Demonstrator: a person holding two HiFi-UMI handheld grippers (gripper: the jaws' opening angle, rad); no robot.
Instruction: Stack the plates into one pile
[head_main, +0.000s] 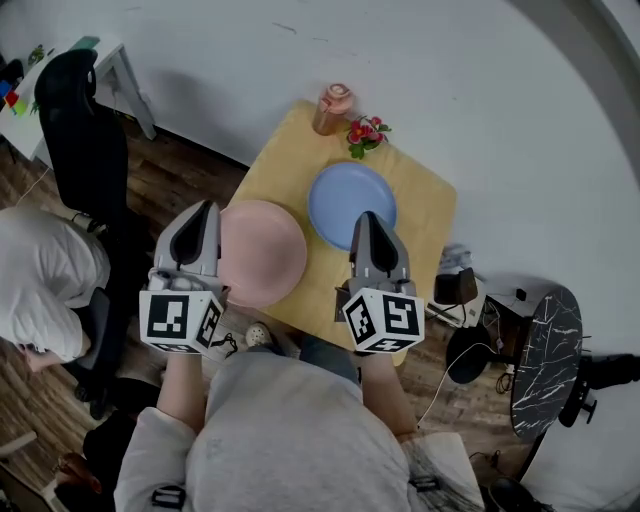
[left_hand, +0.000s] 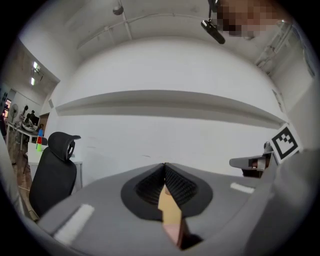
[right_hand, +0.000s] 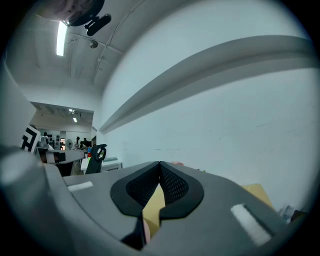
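Note:
A pink plate (head_main: 262, 252) and a blue plate (head_main: 350, 200) lie side by side on a small wooden table (head_main: 425, 210), pink at the left, rims nearly touching. My left gripper (head_main: 208, 208) is held above the pink plate's left edge, jaws shut and empty. My right gripper (head_main: 366, 217) is held over the blue plate's near rim, also shut with nothing in it. In the left gripper view the left gripper (left_hand: 164, 165) has its pads together and faces a white wall. The right gripper (right_hand: 159, 164) looks the same in its own view.
An orange cup (head_main: 333, 108) and a small bunch of flowers (head_main: 367, 133) stand at the table's far edge. A black office chair (head_main: 85, 150) and a seated person (head_main: 40, 280) are to the left. A round marble side table (head_main: 545, 360) and cables are on the right.

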